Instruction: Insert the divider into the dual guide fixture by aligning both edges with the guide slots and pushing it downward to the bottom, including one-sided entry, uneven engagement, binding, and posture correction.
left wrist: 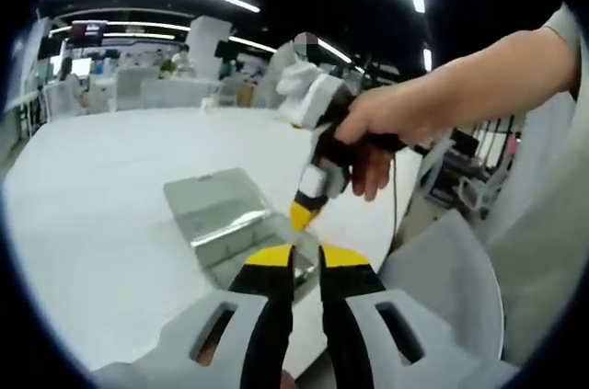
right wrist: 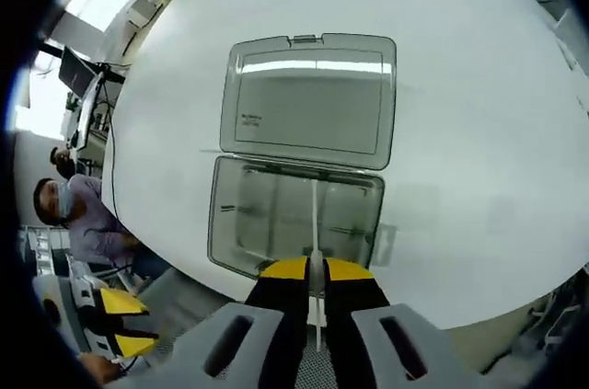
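In the right gripper view, the left gripper (right wrist: 124, 325) shows at the lower left, its yellow-tipped jaws a little apart, near a seated person (right wrist: 87, 219) beyond the table's edge. Right of them, ahead of the right gripper (right wrist: 316, 269), a clear box (right wrist: 294, 219) lies open on the white table (right wrist: 479, 131), its lid (right wrist: 313, 99) folded flat on the far side. The right gripper's jaws are pressed together on a thin white divider (right wrist: 315, 214), which stands on edge and runs straight ahead from the tips across the middle of the box. In the left gripper view, the box (left wrist: 235, 233) sits just beyond the left gripper (left wrist: 306, 256), lid (left wrist: 213, 200) to the far left; the jaws stand slightly spread with nothing between them. Just ahead and right of them, the right gripper (left wrist: 301, 214) points down into the box, held by a hand (left wrist: 377, 136) coming in from the right. Whether the divider's edges sit in the guide slots I cannot tell.
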Available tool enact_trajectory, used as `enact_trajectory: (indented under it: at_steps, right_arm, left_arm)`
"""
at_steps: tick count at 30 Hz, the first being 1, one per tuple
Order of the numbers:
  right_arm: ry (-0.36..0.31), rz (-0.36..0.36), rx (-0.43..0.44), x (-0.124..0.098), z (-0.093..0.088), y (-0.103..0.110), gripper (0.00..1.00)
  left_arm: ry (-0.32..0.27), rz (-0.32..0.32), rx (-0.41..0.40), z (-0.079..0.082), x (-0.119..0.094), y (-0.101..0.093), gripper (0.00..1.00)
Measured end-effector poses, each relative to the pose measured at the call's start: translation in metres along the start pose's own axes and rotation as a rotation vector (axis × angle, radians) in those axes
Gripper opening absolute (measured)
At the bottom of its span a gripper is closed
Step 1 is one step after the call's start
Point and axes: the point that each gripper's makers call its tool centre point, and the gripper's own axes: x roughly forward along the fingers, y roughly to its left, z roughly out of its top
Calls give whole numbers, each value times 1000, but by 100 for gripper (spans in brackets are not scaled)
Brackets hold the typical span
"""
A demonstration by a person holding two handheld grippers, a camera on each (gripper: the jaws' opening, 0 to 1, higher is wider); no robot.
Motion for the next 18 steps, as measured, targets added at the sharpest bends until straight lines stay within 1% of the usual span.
enact_trajectory:
  at_steps: [4, 9, 18]
  right_arm:
    - [4, -4, 10, 5, 3, -1, 0]
    - [6, 6, 46, 7, 4, 3, 0]
    - [18, 8, 62, 16, 7, 6, 0]
  left_arm:
    - [-2, 3, -6, 0, -1, -2, 7]
    - [-7, 11, -14, 0, -4, -1, 7]
    - [-10, 18, -23, 0, -8, -1, 7]
